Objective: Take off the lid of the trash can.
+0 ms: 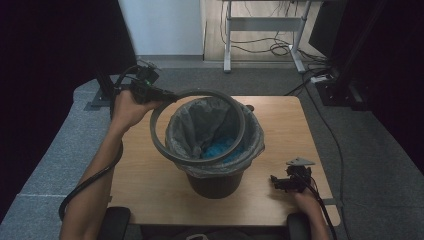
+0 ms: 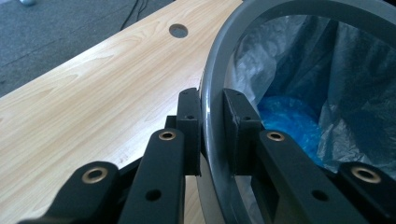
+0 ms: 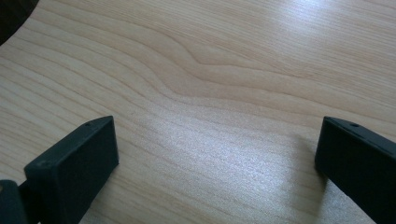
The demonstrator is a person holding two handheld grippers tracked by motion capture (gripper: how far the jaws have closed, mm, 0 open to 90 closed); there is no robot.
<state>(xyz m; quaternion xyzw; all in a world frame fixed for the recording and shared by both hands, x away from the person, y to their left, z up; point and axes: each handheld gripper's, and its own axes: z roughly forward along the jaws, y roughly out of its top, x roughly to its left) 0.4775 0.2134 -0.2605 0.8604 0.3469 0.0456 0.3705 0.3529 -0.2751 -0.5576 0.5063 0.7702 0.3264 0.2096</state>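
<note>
A dark waste bin [image 1: 215,182] stands in the middle of the wooden table [image 1: 140,190], lined with a grey plastic bag [image 1: 200,125] that folds over its rim. Something blue [image 1: 220,147] lies at the bottom of the bag. A grey plastic ring [image 1: 172,152] hangs tilted over the bin's mouth, its left part lifted clear of the bin. My left gripper [image 1: 167,97] is shut on the ring's rim [image 2: 211,116] at the upper left, one jaw outside and one inside. My right gripper [image 1: 275,182] rests open near the table's front right, with bare wood [image 3: 215,140] between its jaws.
A round cable hole [image 2: 178,31] is set in the tabletop beyond the bin. Grey carpet [image 1: 370,165] surrounds the table. A white desk frame [image 1: 260,25] with loose cables stands at the back, and dark equipment [image 1: 340,85] sits to the right.
</note>
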